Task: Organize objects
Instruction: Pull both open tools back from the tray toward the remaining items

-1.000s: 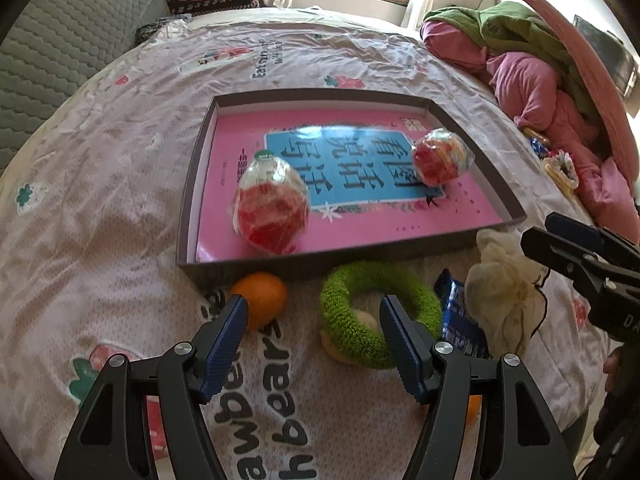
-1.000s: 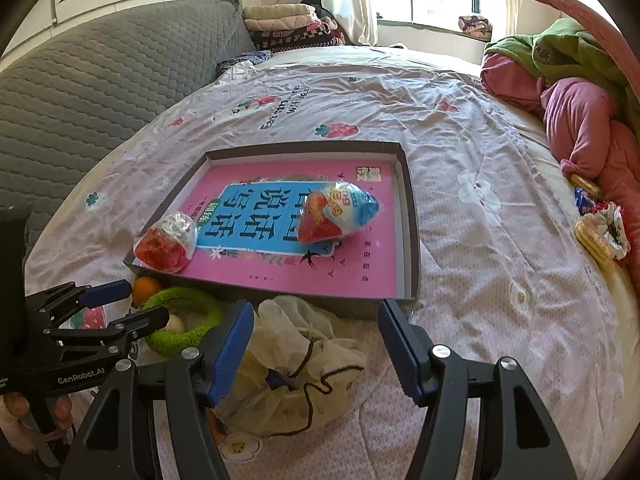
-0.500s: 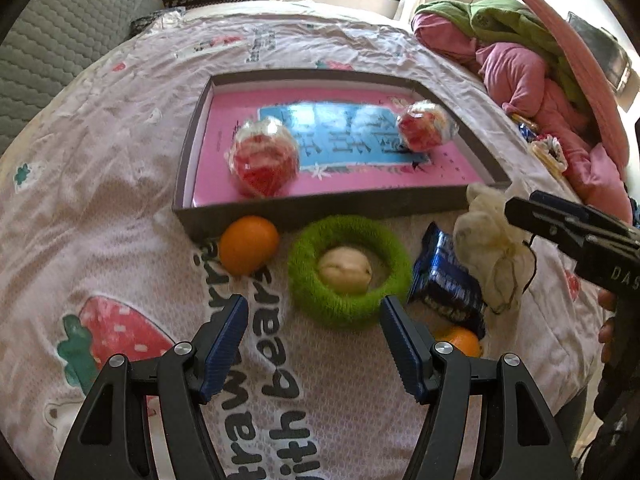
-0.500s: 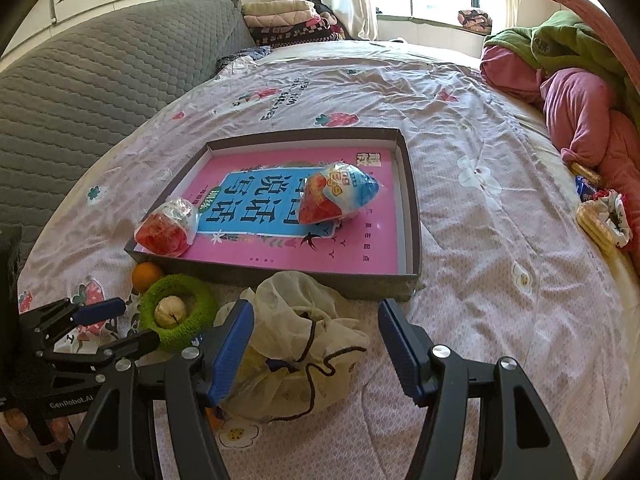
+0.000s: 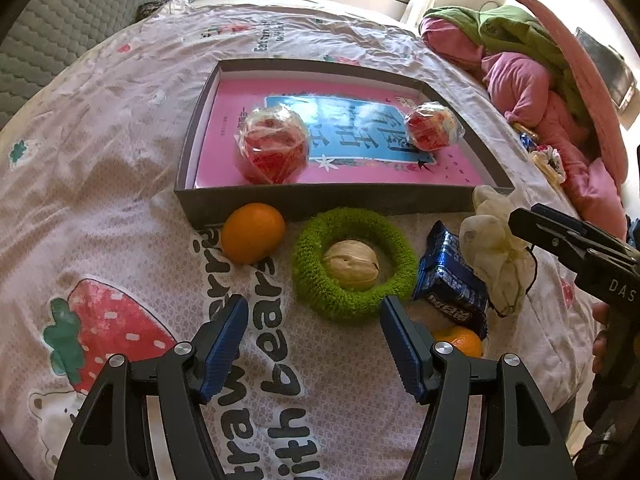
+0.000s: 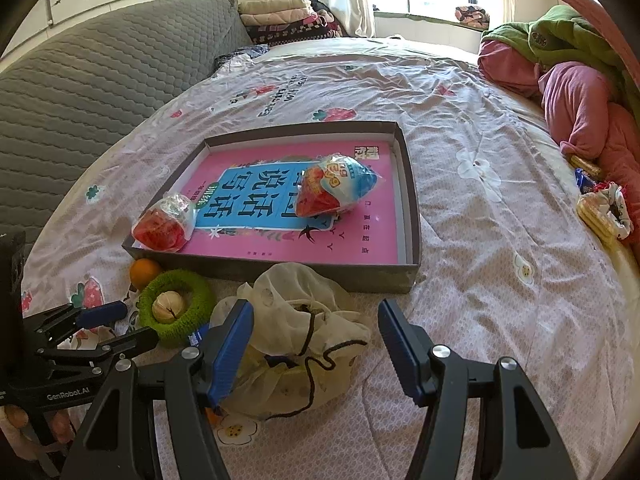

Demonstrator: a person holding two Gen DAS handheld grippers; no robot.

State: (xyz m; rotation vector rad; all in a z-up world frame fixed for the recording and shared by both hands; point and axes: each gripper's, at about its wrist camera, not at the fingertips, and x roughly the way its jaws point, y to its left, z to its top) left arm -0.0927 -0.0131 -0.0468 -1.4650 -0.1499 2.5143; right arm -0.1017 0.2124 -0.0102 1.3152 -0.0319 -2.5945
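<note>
A grey shallow box with a pink book in it lies on the bed and holds two wrapped red snacks. In front of it lie an orange, a green fuzzy ring with a walnut inside, a blue snack packet, a cream drawstring pouch and a second orange. My left gripper is open and empty, just short of the ring. My right gripper is open, over the pouch.
Pink and green bedding is piled at the right. A grey quilted headboard runs along the left. Small packets lie at the bed's right edge. The box sits mid-bed.
My left gripper has pulled back and risen, so the ring, walnut and packet show in full. My right gripper has drawn back slightly. Both stay open.
</note>
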